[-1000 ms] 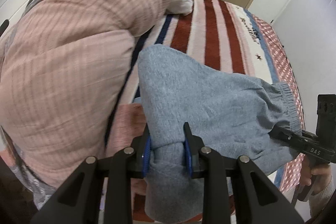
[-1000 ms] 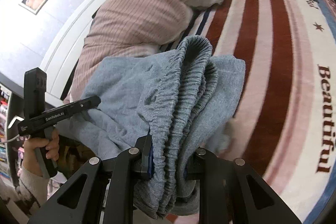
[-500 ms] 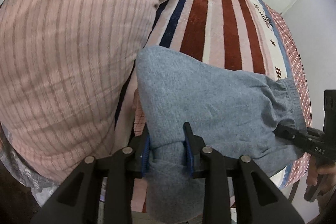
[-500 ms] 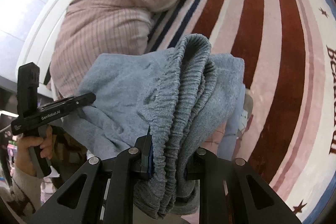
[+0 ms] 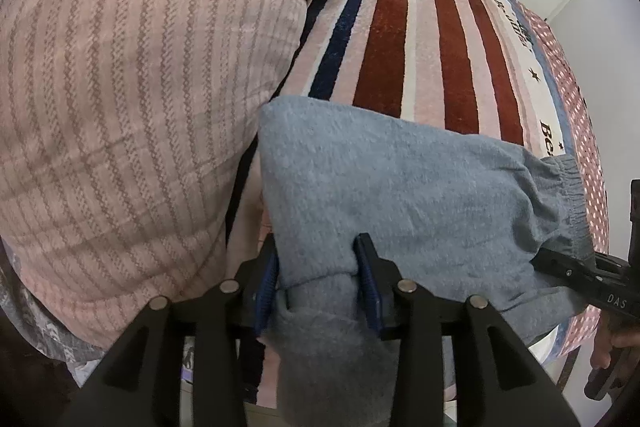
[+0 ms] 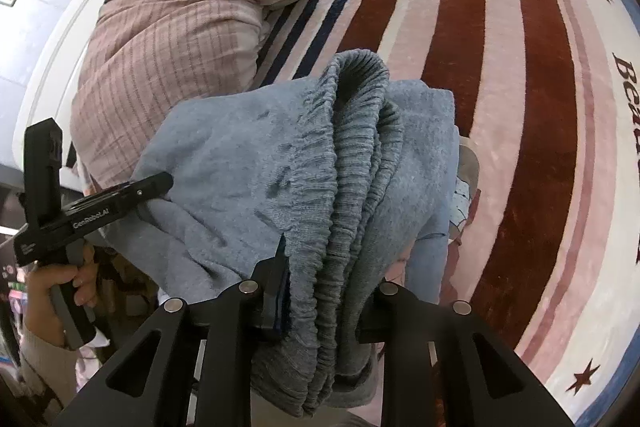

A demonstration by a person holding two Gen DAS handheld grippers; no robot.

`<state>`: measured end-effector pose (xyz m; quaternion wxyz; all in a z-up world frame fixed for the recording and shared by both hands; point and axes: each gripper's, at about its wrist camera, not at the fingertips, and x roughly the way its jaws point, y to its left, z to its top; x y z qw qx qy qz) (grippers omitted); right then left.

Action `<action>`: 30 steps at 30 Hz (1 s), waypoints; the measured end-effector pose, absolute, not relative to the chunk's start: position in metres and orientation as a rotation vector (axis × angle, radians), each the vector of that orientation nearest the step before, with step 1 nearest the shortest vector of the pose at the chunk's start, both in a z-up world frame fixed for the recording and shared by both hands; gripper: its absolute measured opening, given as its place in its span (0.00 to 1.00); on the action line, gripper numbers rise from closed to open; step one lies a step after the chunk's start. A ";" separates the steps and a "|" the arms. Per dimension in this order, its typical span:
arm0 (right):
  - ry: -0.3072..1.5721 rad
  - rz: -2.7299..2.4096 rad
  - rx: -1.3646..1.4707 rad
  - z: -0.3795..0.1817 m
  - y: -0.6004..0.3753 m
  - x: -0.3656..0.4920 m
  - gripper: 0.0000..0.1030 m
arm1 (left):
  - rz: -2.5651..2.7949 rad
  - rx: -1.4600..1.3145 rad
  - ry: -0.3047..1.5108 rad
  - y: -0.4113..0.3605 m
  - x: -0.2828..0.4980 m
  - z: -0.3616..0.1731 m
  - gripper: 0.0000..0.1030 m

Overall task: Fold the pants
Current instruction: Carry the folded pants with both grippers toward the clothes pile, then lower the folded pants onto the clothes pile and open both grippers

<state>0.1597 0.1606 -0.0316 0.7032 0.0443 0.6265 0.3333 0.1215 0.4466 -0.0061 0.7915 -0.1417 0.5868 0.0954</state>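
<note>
A: Setting folded grey pants (image 5: 400,187) down on striped blanket (image 5: 416,39), near pink quilt (image 5: 132,79) at left. Left gripper (image 5: 318,283) clamped on bunched leg end; right gripper (image 6: 326,287) pinching stacked waistband (image 6: 356,155). Both just easing wider, cloth between pads all the same.

B: Lower than a second ago?

A: Yes, blanket nearer in both views, bundle draped onto it now, no longer hanging.

B: Next?

A: Probably letting go fully, drawing back without dragging layers apart, then smoothing.
</note>
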 end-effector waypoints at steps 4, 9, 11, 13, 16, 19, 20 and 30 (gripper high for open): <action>1.383 0.742 0.079 -0.030 0.163 0.159 0.21 | 0.226 -0.287 1.250 0.443 0.125 -0.002 0.33; 1.382 0.747 0.080 -0.031 0.160 0.160 0.23 | 0.247 -0.281 1.248 0.443 0.124 0.002 0.34; 1.382 0.743 0.076 -0.029 0.159 0.160 0.25 | 0.258 -0.273 1.241 0.442 0.123 0.006 0.42; 1.371 0.737 0.064 -0.026 0.156 0.160 0.29 | 0.269 -0.257 1.226 0.441 0.123 0.012 0.48; 1.353 0.735 0.062 -0.021 0.151 0.160 0.33 | 0.288 -0.234 1.197 0.436 0.124 0.025 0.49; 1.338 0.742 0.062 -0.016 0.144 0.159 0.36 | 0.295 -0.231 1.170 0.430 0.124 0.036 0.52; 1.328 0.746 0.057 -0.014 0.141 0.159 0.36 | 0.301 -0.228 1.153 0.427 0.123 0.041 0.54; 1.163 0.791 0.001 0.012 0.101 0.153 0.52 | 0.374 -0.223 0.951 0.377 0.112 0.091 0.61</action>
